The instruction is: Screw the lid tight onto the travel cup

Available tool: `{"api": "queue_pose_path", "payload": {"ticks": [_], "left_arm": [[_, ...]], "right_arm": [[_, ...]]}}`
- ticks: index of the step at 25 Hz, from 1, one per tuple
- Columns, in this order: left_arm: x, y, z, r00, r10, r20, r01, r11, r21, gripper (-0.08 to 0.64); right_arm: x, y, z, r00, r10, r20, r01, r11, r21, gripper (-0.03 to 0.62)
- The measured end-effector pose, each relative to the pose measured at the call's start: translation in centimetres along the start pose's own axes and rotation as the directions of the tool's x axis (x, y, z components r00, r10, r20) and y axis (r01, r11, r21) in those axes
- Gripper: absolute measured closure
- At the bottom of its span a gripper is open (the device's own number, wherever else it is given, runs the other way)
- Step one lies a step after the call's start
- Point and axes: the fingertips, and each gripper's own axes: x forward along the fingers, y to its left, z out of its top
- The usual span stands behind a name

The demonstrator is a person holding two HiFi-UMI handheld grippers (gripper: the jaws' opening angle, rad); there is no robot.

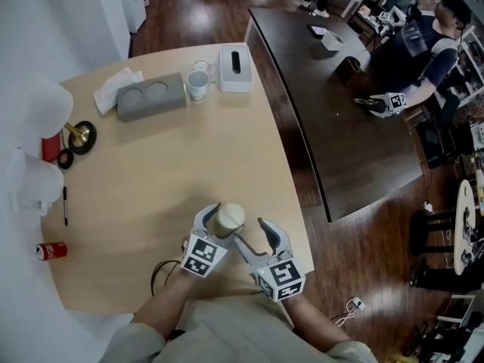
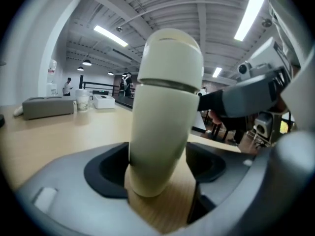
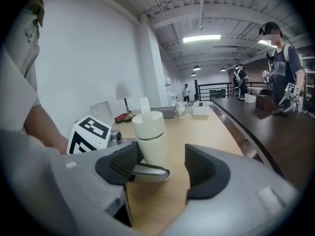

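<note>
- In the head view, the travel cup [image 1: 228, 219] stood upright on the pale surface [image 1: 189, 150], close to the near edge and right in front of the person. Its long axis ran straight up. The left gripper [image 1: 223, 231] reached round it from the near-left. The right gripper [image 1: 259, 242] sat just beside it on the near-right, so the left was the nearer one.
- In the left gripper view, the cup filled the middle, with its base down between the two fingers [image 2: 106, 173]. Its lid [image 2: 172, 58] sat on top, a thin seam showing beneath it. The fingers were spread wide and released. Bare surface showed between the cup and the right pad. The left pad looked close to the wall, though I could not tell whether it touched.
- In the right gripper view, the fingers [image 3: 206, 173] stood apart with nothing between them. The cup lay just ahead and a little to the left, with one silver finger of the left gripper curving past its base. To twist the lid, I judged this gripper would have to rise and close on the top.
</note>
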Motion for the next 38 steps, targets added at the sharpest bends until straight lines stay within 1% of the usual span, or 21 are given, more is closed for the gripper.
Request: {"api": "queue_pose_path", "payload": {"ticks": [5,8,9,10,16,18,20,23,26,28,29,31,32,34,36,38], "left_arm": [[1.4,0.6,0.0,1.0,-0.012,-0.004,0.012,1.0,0.007,0.213],[2.2,0.3,0.7,0.999,-0.04,-0.002,0.04,0.999,0.014,0.209],[2.5,0.2,0.9,0.999,-0.052,-0.003,0.052,0.998,0.018,0.217],[2.7,0.1,0.9,0.998,-0.062,-0.006,0.062,0.998,0.021,0.242],[1.9,0.4,0.8,0.994,-0.089,-0.057,0.089,0.996,0.006,0.25],[1.0,0.6,1.1,0.994,-0.089,-0.068,0.089,0.996,-0.006,0.245],[-0.1,0.7,1.7,0.993,-0.097,-0.071,0.095,0.995,-0.031,0.235],[-2.2,0.2,2.8,0.986,-0.145,-0.079,0.138,0.987,-0.086,0.235],[-4.5,-0.4,3.4,0.975,-0.199,-0.098,0.182,0.97,-0.16,0.235],[-6.2,-1.1,3.6,0.964,-0.244,-0.111,0.216,0.952,-0.218,0.235],[-7.1,-1.6,3.8,0.956,-0.27,-0.113,0.237,0.94,-0.246,0.235],[-8.9,-3.0,4.1,0.938,-0.329,-0.112,0.284,0.912,-0.296,0.235],[-9.9,-3.7,4.2,0.927,-0.358,-0.11,0.309,0.897,-0.317,0.235],[-11.8,-5.1,4.5,0.903,-0.415,-0.106,0.357,0.866,-0.351,0.235],[-13.5,-6.6,4.7,0.875,-0.472,-0.104,0.405,0.833,-0.376,0.235],[-15.2,-8.3,4.9,0.842,-0.529,-0.104,0.455,0.8,-0.39,0.235]], "right_arm": [[-0.7,-0.4,-0.3,1.0,-0.02,0.002,0.02,1.0,0.02,0.296],[-1.1,-0.5,-0.2,1.0,-0.025,0.005,0.024,0.999,0.031,0.296],[-1.2,-0.5,-0.2,1.0,-0.024,0.007,0.024,0.999,0.034,0.296],[-1.2,-0.5,-0.2,1.0,-0.024,0.009,0.023,0.999,0.036,0.296],[-1.8,-0.6,0.5,0.999,-0.02,0.043,0.017,0.998,0.064,0.296],[-2.0,-0.3,1.2,0.998,0.002,0.063,-0.006,0.998,0.07,0.296],[-2.3,0.2,2.1,0.996,0.041,0.082,-0.046,0.996,0.07,0.296],[-2.8,0.8,3.8,0.987,0.11,0.121,-0.12,0.99,0.074,0.296],[-3.3,1.4,5.7,0.967,0.201,0.158,-0.217,0.972,0.091,0.296],[-3.8,2.4,6.9,0.943,0.284,0.172,-0.304,0.947,0.101,0.298],[-4.0,2.9,7.4,0.927,0.33,0.176,-0.351,0.93,0.106,0.298],[-4.5,4.2,8.6,0.887,0.423,0.187,-0.448,0.885,0.123,0.298],[-4.8,4.8,9.1,0.861,0.47,0.195,-0.498,0.857,0.134,0.298],[-5.2,6.1,10.3,0.801,0.56,0.209,-0.593,0.789,0.158,0.298],[-5.7,7.3,11.4,0.734,0.642,0.221,-0.678,0.714,0.176,0.298],[-6.4,8.5,12.5,0.66,0.714,0.233,-0.751,0.633,0.188,0.298]]}}
